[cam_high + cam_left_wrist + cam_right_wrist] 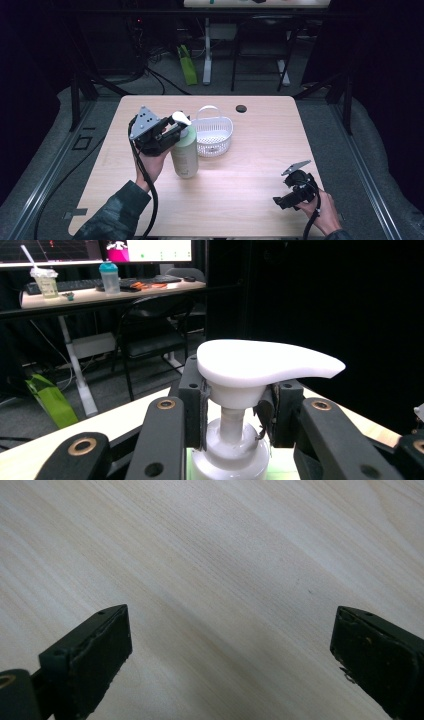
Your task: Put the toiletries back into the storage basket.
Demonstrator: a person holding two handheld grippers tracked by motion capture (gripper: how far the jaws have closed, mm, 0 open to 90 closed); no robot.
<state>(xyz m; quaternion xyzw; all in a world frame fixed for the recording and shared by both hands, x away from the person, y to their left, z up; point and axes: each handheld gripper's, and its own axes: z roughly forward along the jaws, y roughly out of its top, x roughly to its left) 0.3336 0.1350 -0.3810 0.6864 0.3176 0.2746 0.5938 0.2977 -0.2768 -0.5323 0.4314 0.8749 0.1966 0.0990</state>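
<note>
A pale green pump bottle (185, 155) stands upright on the wooden table (250, 165), just left of a white slotted basket (220, 145). My left gripper (176, 132) comes in from the left and is shut on the bottle's white pump neck (233, 419). Its pads sit just under the white pump head (260, 362). My right gripper (280, 201) is held low near the table's front right. Its black fingers (92, 655) stand wide open over bare wood, with nothing between them.
A small black round disc (241, 108) lies near the table's far edge. Beyond the table are a green bag (187, 65) on the floor, desk legs and cables. The left gripper view shows a far desk with a cup (46, 282) and a chair (150, 335).
</note>
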